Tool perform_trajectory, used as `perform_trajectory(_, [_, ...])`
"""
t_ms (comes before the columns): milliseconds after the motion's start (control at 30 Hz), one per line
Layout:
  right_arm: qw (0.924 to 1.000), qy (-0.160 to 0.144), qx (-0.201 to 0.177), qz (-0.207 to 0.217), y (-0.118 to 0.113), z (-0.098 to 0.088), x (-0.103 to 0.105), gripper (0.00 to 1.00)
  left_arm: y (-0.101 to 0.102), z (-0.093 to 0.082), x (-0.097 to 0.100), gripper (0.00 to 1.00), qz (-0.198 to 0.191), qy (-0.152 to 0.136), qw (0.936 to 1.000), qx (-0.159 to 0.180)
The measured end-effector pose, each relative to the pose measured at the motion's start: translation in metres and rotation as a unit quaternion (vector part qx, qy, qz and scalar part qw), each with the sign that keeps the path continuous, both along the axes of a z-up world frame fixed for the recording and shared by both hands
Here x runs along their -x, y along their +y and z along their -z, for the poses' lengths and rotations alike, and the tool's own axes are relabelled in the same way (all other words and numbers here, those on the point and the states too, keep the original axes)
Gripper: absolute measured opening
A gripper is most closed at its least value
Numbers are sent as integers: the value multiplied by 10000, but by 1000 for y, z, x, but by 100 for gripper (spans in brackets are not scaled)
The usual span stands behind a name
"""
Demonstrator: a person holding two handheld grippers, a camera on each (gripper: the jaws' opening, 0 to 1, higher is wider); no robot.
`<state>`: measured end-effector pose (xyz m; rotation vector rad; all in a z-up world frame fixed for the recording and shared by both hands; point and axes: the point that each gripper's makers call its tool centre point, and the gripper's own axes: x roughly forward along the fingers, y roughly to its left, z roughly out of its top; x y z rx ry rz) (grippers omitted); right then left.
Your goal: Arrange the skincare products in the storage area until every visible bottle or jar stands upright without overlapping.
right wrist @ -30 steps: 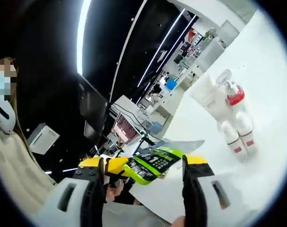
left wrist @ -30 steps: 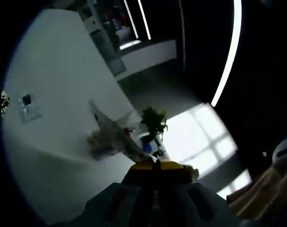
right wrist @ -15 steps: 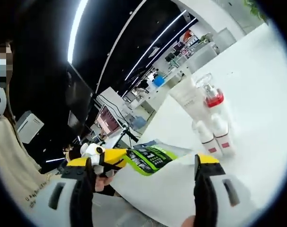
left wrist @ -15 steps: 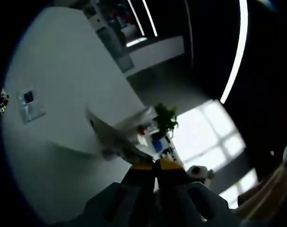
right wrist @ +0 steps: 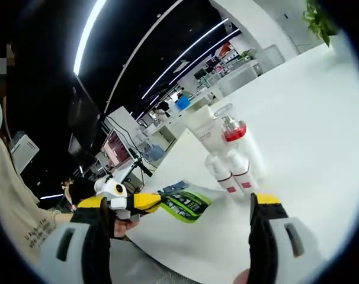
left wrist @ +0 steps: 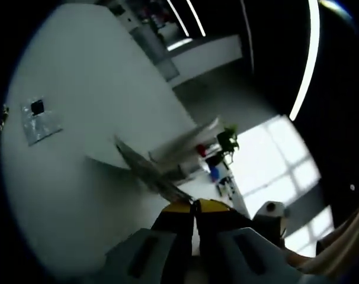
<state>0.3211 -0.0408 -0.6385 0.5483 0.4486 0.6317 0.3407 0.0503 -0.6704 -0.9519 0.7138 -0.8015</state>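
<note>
A green and black sachet [right wrist: 185,204] hangs in the air in front of the white table [right wrist: 310,130]. My left gripper [right wrist: 148,202] comes in from the left in the right gripper view, shut on the sachet's end. In the left gripper view the sachet [left wrist: 147,171] shows edge-on as a thin silvery sheet running up-left from my shut left gripper [left wrist: 195,206]. My right gripper [right wrist: 179,203] stands open, its jaws wide on either side of the sachet and not touching it. On the table a white tube [right wrist: 203,129], a red-collared pump bottle [right wrist: 231,127] and two small white bottles [right wrist: 230,171] stand upright, close together.
A flat silvery sachet [left wrist: 40,118] lies on the table [left wrist: 79,71] at the left of the left gripper view. A green plant [left wrist: 227,139] stands beyond the table edge. A person's beige sleeve [right wrist: 19,207] is at the left, with shelves and screens behind.
My right gripper's jaws have spread wider. Both views have swung with the hands, so the bottle group sits further off. The left gripper has kept hold of the sachet.
</note>
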Motion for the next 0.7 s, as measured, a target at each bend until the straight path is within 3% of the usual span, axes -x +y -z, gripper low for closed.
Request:
perform_trajectory(433, [9991, 31, 410, 30, -6, 10, 8, 100, 5, 58, -2, 0, 54, 539, 9966, -625])
perform_trajectory(700, [9992, 42, 361, 135, -10, 10, 6, 100, 14, 82, -1, 0, 152, 672, 9921, -1048])
